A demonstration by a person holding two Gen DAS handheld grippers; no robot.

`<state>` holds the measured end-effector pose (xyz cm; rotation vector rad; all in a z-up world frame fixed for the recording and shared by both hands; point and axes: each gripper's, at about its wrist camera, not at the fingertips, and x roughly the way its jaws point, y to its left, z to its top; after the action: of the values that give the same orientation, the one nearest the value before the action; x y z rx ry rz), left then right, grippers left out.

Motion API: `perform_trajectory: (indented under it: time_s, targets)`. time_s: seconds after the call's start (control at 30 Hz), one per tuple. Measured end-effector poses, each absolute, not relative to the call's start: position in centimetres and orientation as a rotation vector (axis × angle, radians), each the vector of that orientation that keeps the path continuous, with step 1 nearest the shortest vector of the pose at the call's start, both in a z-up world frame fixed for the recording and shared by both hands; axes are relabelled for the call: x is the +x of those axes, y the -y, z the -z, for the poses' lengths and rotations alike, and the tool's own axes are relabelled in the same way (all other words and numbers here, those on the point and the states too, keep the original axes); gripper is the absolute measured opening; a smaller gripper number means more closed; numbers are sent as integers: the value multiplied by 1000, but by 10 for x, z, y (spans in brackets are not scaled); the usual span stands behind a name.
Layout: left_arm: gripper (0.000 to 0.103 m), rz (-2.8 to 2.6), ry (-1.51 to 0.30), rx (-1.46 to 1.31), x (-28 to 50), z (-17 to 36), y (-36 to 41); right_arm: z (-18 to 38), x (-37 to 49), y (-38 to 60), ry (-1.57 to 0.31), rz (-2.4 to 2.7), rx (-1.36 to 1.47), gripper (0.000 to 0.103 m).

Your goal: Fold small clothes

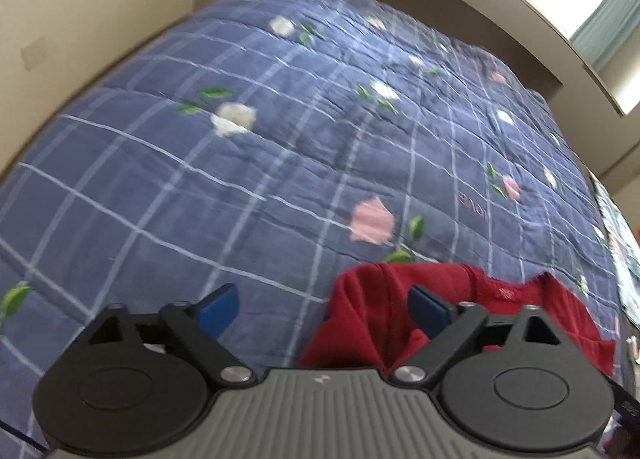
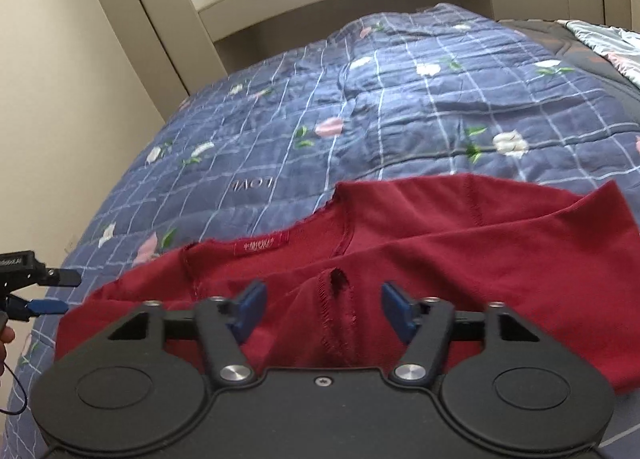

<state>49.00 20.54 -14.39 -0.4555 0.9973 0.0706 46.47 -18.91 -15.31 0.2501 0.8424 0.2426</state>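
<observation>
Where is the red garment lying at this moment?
The red garment lies crumpled on the blue checked quilt, directly under the right gripper in its view; in the left wrist view it sits bottom right.

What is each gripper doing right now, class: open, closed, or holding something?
Left gripper: open, at the edge of the red garment, nothing pinched.
Right gripper: open over the red garment, pads not pressing on it.

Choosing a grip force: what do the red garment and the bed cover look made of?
Red garment: soft matte knit, probably cotton; limp folds, stitched seams, frayed neckline. Bed cover: quilted woven fabric, matte; puffy stitched grid with printed flowers. Fibre content cannot be told.
</observation>
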Motion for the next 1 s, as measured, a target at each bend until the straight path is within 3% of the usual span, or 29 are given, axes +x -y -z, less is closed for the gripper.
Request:
perform_trajectory:
  time_s: [0.1,0.2,0.27,0.33,0.6,1.0]
  targets:
    - [78,-50,-1019,-480,497,152,-205,157,463,185,-850,-241,223,43]
    - [56,-49,-1056,-493,504,159,-206,157,462,185,-843,-240,212,27]
    - [27,-50,-1079,-481,507,163,-204,155,462,185,-836,-246,205,15]
    - [6,-36,-1071,-477,507,164,-204,150,460,185,-812,-256,190,10]
    - [1,-66,-939,-495,494,140,-210,121,446,202,-663,-208,163,7]
    - [1,-111,-919,-668,493,169,-232,151,441,248,-729,-68,248,7]
